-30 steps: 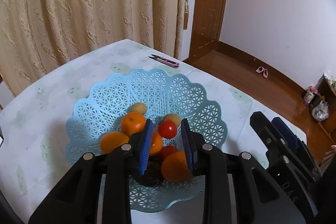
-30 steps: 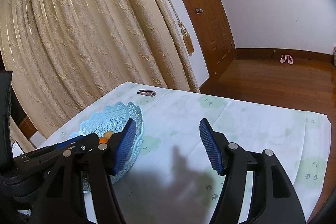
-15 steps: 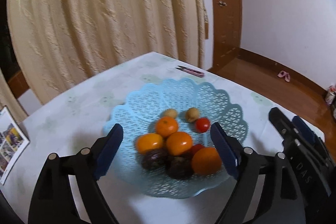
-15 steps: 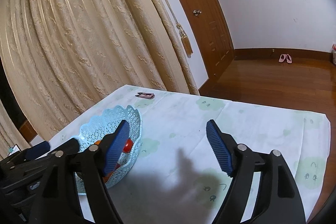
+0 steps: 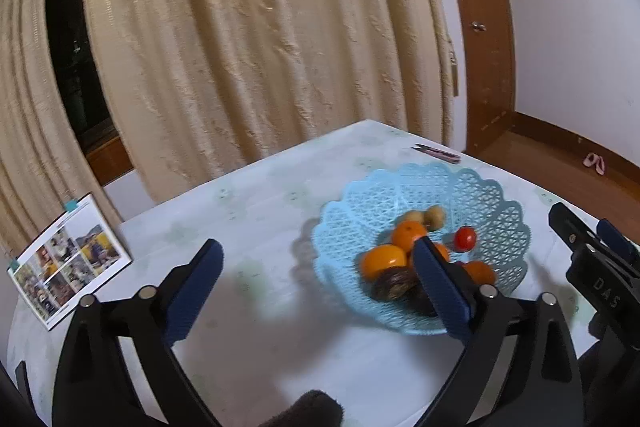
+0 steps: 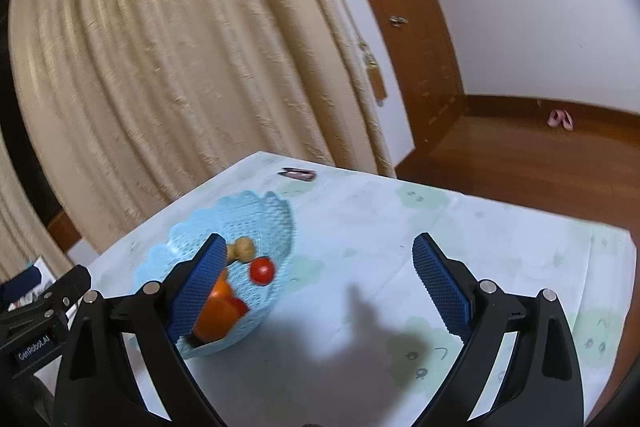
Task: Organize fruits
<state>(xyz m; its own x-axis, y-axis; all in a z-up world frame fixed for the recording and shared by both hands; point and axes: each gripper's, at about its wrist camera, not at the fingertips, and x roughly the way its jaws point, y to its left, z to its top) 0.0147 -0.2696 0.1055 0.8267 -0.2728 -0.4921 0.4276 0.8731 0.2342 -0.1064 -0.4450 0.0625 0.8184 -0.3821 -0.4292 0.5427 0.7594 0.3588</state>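
Observation:
A light blue lattice basket (image 5: 496, 199) stands on the table and holds several fruits: oranges (image 5: 382, 261), a small red tomato (image 5: 465, 238), a dark brown fruit (image 5: 394, 285) and small tan fruits (image 5: 435, 215). My left gripper (image 5: 320, 291) is open and empty, above the table left of the basket. My right gripper (image 6: 320, 287) is open and empty, to the right of the basket (image 6: 272, 215). The tomato (image 6: 262, 270) and a tan fruit (image 6: 244, 249) also show in the right wrist view.
A photo booklet (image 5: 68, 259) lies at the table's left edge. A small pair of snips (image 5: 438, 153) lies near the far edge, behind the basket. Cream curtains hang behind the table. A wooden door and bare floor lie to the right.
My left gripper has opened wide, pulled back and swung left, away from the fruits. The right gripper has shifted slightly, so more of the basket shows.

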